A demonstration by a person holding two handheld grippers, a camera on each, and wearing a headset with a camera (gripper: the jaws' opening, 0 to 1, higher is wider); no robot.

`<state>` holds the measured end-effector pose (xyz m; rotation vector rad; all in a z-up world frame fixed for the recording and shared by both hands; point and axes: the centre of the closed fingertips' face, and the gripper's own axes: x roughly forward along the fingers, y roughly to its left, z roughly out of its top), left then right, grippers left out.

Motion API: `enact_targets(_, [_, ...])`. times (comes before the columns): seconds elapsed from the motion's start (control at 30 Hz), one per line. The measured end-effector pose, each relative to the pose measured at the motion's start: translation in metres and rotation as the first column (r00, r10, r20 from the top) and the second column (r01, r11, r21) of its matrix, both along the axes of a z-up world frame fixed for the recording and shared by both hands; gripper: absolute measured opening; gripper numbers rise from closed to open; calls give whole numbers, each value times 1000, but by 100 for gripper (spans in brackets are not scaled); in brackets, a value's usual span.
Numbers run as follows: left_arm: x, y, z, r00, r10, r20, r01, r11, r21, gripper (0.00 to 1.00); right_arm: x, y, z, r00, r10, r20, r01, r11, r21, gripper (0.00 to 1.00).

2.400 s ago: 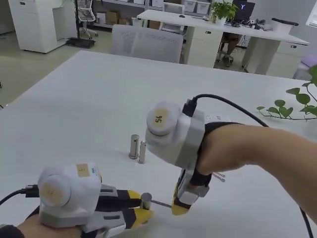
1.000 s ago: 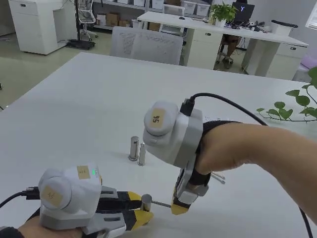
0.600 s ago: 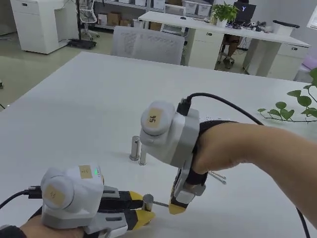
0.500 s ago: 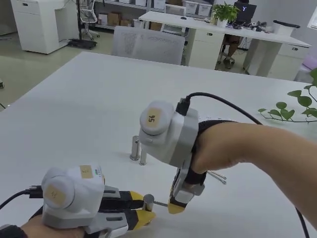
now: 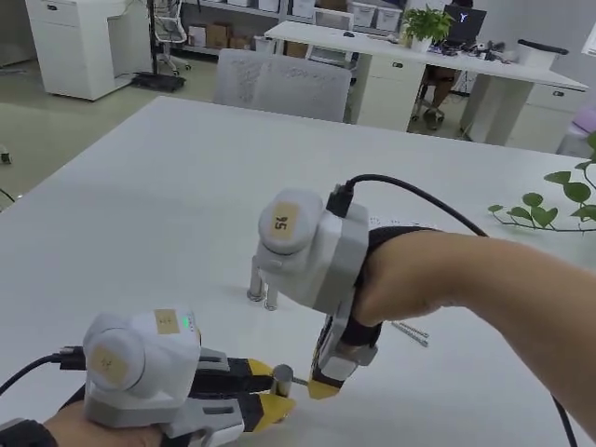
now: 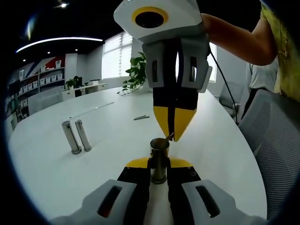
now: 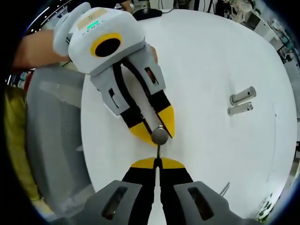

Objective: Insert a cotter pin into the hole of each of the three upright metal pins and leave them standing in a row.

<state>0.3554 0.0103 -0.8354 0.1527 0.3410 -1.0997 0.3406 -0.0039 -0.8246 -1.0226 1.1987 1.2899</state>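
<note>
Left claw [image 6: 159,165]: clamped on upright metal pin [image 6: 159,149], by surface's [image 5: 186,168] near edge.
Right claw [image 7: 157,163]: pinched cotter pin [image 7: 158,152], tip at metal pin's top.
Handling: cotter pin looked thin, bendy; probably best held near tip.

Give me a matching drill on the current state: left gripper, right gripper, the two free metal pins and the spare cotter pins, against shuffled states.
1. left gripper
2. right gripper
3. two free metal pins
4. spare cotter pins

A. lying on the table
B. shut on a cotter pin
C. standing side by side, ungripped
D. shut on an upright metal pin

Pairs: 1-D, 2-B, 3-C, 4-A.
</note>
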Motion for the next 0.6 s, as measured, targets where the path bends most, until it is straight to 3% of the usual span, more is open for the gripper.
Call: enact_targets(0.6, [-1,-1,-1,1000,-5,-3,5,1000,-28,12,0,5,-1,1000,11,1,-11,1000,8,3])
